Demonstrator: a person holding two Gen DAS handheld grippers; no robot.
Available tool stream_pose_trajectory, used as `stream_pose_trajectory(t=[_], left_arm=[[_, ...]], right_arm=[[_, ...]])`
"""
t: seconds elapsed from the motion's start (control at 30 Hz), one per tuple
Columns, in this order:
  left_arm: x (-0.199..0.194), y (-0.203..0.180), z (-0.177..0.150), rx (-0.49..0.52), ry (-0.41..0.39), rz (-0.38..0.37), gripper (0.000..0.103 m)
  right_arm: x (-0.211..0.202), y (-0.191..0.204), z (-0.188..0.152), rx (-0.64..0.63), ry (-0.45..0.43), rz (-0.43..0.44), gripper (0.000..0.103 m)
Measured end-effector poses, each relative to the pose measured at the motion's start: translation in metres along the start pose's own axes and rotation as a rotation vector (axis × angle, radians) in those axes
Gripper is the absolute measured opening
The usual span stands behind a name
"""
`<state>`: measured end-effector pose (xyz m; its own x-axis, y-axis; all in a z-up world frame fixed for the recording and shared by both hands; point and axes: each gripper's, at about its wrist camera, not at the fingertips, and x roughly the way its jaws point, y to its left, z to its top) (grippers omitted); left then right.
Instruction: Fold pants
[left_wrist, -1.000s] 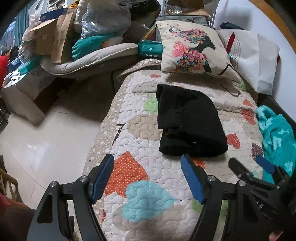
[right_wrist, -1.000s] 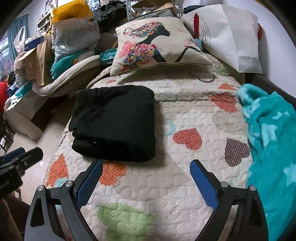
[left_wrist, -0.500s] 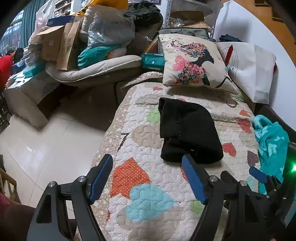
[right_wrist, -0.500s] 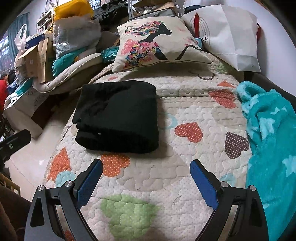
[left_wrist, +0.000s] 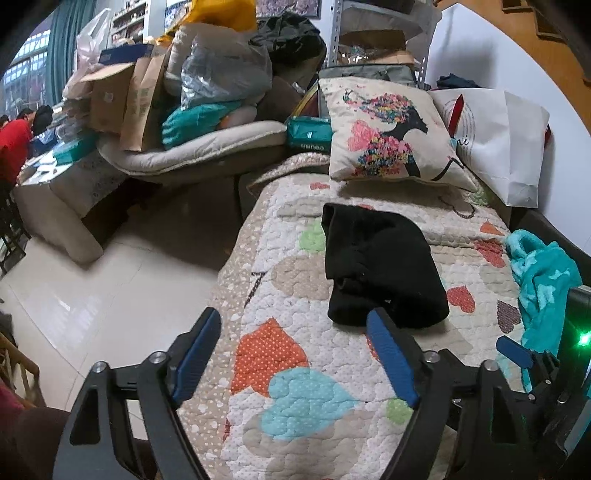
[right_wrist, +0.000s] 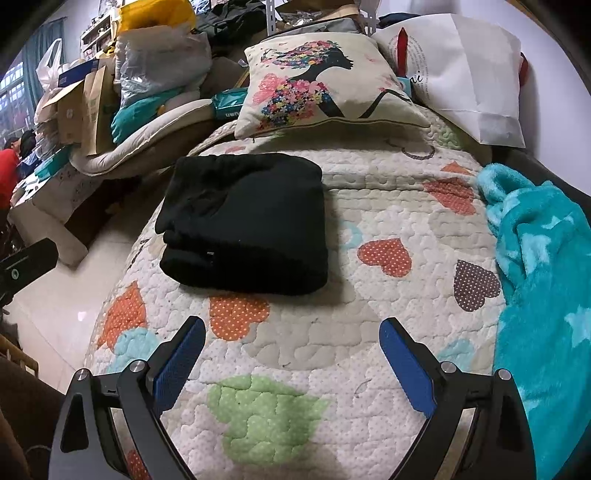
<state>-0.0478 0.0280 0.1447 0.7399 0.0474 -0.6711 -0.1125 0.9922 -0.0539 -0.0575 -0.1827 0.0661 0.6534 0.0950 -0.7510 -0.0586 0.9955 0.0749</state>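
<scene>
The black pants (left_wrist: 380, 262) lie folded into a thick rectangle on the heart-patterned quilt (left_wrist: 295, 369); they also show in the right wrist view (right_wrist: 243, 225), left of centre. My left gripper (left_wrist: 295, 325) is open and empty, held back from the near edge of the pants. My right gripper (right_wrist: 291, 328) is open and empty, over the quilt (right_wrist: 332, 362) in front of the pants. Neither gripper touches the pants.
A printed cushion (left_wrist: 388, 136) and a white bag (left_wrist: 506, 140) lie at the bed's far end. A teal fleece blanket (right_wrist: 546, 280) covers the right side. The bed's left edge drops to a tiled floor (left_wrist: 92, 288). Cluttered boxes and bags (left_wrist: 147, 96) stand at back left.
Both grippers have drawn back from the folded pants, so the pants look smaller and farther away. The pants have not moved. Both grippers stay open.
</scene>
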Motion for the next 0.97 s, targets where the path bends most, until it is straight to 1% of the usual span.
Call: stream_pose_trajectory(t=[0.03, 0.07, 0.13, 0.23, 0.3, 0.43, 0.47, 0.57, 0.7, 0.87, 0.97], left_arm=[[-0.002, 0.000, 0.000, 0.000, -0.012, -0.002, 0.085], [-0.007, 0.001, 0.001, -0.002, -0.042, -0.013, 0.087], [-0.014, 0.002, 0.004, -0.021, -0.082, -0.025, 0.097], [-0.020, 0.005, 0.011, -0.052, -0.108, -0.076, 0.100], [-0.019, 0.006, 0.014, -0.057, -0.100, -0.095, 0.102], [-0.010, 0.003, 0.013, -0.055, -0.028, -0.124, 0.103], [-0.006, 0.002, 0.012, -0.046, -0.004, -0.127, 0.103], [0.001, 0.000, 0.008, -0.032, 0.030, -0.121, 0.103], [0.004, -0.004, 0.002, -0.008, 0.051, -0.092, 0.103], [0.004, -0.009, -0.002, 0.022, 0.039, -0.065, 0.103], [0.005, -0.009, -0.002, 0.016, 0.040, -0.062, 0.103]], right_arm=[[0.000, 0.000, 0.000, -0.001, 0.000, 0.000, 0.098], [-0.001, 0.001, 0.000, -0.002, -0.001, 0.001, 0.098], [-0.002, 0.002, 0.000, -0.007, -0.006, 0.004, 0.098], [-0.003, 0.005, 0.000, -0.017, -0.010, 0.005, 0.098], [-0.004, 0.006, 0.000, -0.020, -0.011, 0.007, 0.098], [-0.005, 0.006, -0.001, -0.020, -0.011, 0.007, 0.098], [-0.005, 0.006, -0.001, -0.020, -0.011, 0.007, 0.098], [-0.005, 0.006, -0.002, -0.018, -0.006, 0.002, 0.098], [-0.006, 0.004, -0.005, -0.010, 0.001, -0.004, 0.098], [-0.005, 0.002, -0.006, -0.006, 0.006, -0.010, 0.098], [-0.004, 0.002, -0.006, -0.008, 0.011, -0.013, 0.098]])
